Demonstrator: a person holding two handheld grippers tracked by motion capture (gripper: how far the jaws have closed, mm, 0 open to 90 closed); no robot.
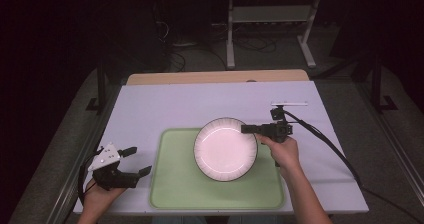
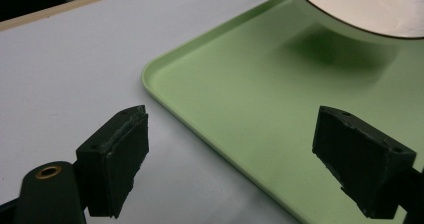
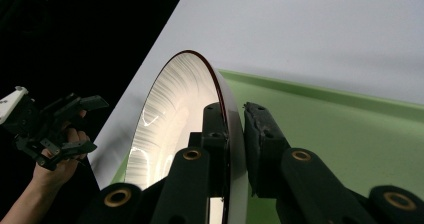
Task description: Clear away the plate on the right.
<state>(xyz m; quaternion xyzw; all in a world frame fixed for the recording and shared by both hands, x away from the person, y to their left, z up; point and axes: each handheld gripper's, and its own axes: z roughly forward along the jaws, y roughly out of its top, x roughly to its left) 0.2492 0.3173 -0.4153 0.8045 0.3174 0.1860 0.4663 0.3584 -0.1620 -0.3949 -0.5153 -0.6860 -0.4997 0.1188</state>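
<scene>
In the high view the right gripper (image 1: 248,129) is clamped on the right edge of the white plate (image 1: 225,148), which sits over the far half of the green tray (image 1: 175,184); the grasp seems done, while the setting-down or carrying off remains. The left gripper (image 1: 136,160) waits just left of the tray, jaws apart, holding nothing.

In the left gripper view the plate (image 2: 365,6) hangs above the tray (image 2: 240,99), casting a shadow on it, so it looks lifted.

In the right gripper view the jaws pinch the plate's dark rim (image 3: 223,109), one each side.
</scene>
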